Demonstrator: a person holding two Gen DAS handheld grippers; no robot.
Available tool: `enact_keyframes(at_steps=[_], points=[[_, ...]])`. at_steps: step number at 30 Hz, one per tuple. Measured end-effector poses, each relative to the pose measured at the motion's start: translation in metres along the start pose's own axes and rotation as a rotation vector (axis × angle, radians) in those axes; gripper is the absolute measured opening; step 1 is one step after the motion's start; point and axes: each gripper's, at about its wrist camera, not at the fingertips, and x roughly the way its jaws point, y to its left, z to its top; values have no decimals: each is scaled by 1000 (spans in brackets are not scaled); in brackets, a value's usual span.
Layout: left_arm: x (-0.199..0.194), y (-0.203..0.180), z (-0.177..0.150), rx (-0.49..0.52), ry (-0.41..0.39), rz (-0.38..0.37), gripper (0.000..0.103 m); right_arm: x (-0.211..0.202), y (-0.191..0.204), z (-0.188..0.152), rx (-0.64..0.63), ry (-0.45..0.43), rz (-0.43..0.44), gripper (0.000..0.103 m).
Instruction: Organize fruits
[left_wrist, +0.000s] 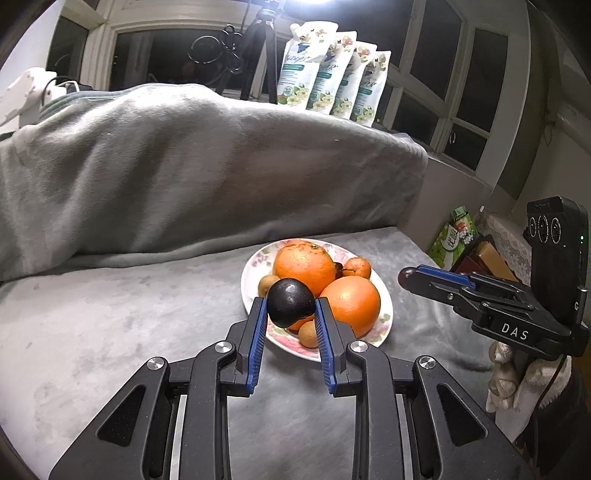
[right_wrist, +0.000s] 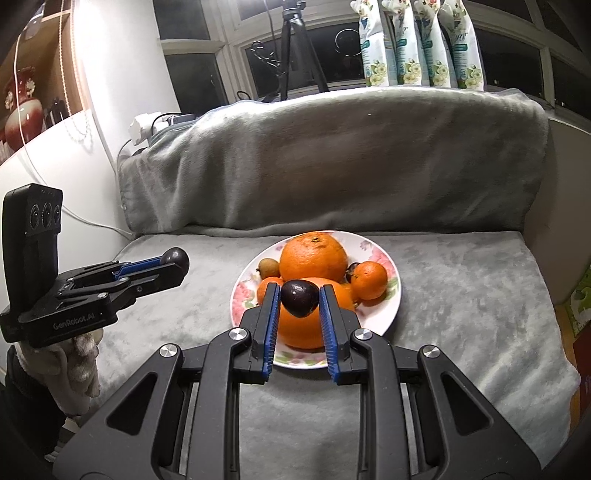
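Observation:
A floral plate (left_wrist: 252, 265) (right_wrist: 385, 255) on the grey blanket carries two large oranges (left_wrist: 303, 266) (right_wrist: 313, 256), a small tangerine (left_wrist: 357, 268) (right_wrist: 368, 280) and small brown fruits (left_wrist: 268, 284) (right_wrist: 267, 266). My left gripper (left_wrist: 290, 302) hovers over the plate's near edge, shut on a dark round fruit (left_wrist: 290, 303). In the right wrist view it (right_wrist: 173, 263) hangs left of the plate with that fruit (right_wrist: 176, 258) at its tip. My right gripper (right_wrist: 300, 291) is over the plate's near side, shut on a second dark fruit (right_wrist: 300, 297). In the left wrist view it (left_wrist: 410, 277) reaches in from the right.
A blanket-draped backrest (left_wrist: 207, 158) (right_wrist: 332, 155) rises behind the plate. Several refill pouches (left_wrist: 332, 74) and a tripod (left_wrist: 264, 44) stand on the windowsill. Boxes (left_wrist: 458, 236) sit past the seat's right edge; a wall and a power strip (right_wrist: 147, 127) are at the left.

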Motion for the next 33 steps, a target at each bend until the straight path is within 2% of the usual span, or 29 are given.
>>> enact_keyframes(at_steps=[33], points=[[51,-17,17,23,51,-31,24,57,-45,31,59,29,7,23]])
